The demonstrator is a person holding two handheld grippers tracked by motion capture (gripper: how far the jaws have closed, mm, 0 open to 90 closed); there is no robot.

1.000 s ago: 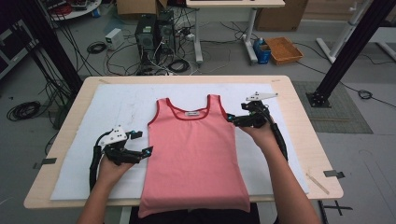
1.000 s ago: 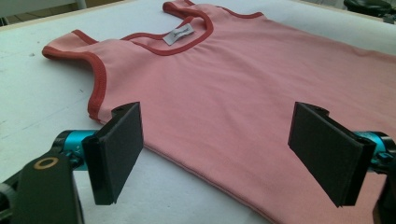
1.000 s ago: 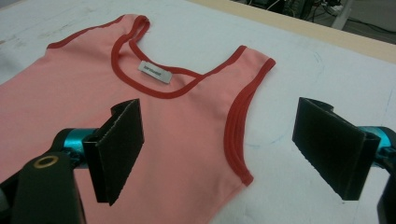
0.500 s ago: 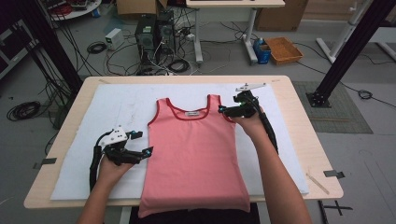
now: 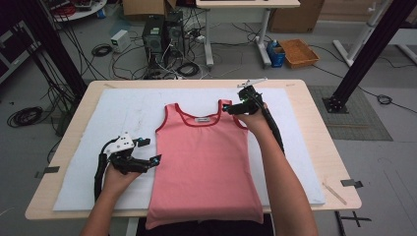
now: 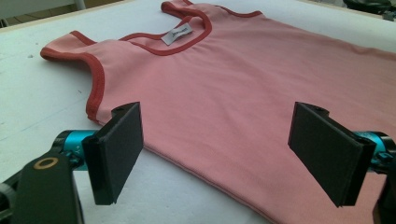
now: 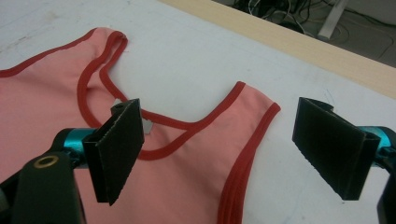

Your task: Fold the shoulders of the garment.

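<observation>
in the high view a pink tank top (image 5: 204, 162) with dark red trim lies flat and face up in the middle of the frame, on a white mat (image 5: 123, 113) that covers most of a pale wooden worktop (image 5: 314, 128). its hem hangs over the near worktop edge at the bottom. bare mat lies open on both sides of it. beyond the far edge, at the top of the frame, the floor carries tangled cables (image 5: 177, 69), a computer tower (image 5: 155, 37) and a brown tray (image 5: 299, 52). the left claw (image 5: 147, 156) sits at lower left, just beside the top's side seam, jaws apart. the right claw (image 5: 230, 107) is at upper centre over the shoulder strap.

in the left gripper view the left claw (image 6: 219, 154) is spread wide, holding nothing; the smooth knit and its side edge run between the flat black pads (image 6: 122, 144), with the white neck label (image 6: 177, 32) at the top.

in the right gripper view the right claw (image 7: 224, 149) is spread wide and empty above the ribbed red strap (image 7: 247, 116); open mat and the wooden edge lie at upper right.
</observation>
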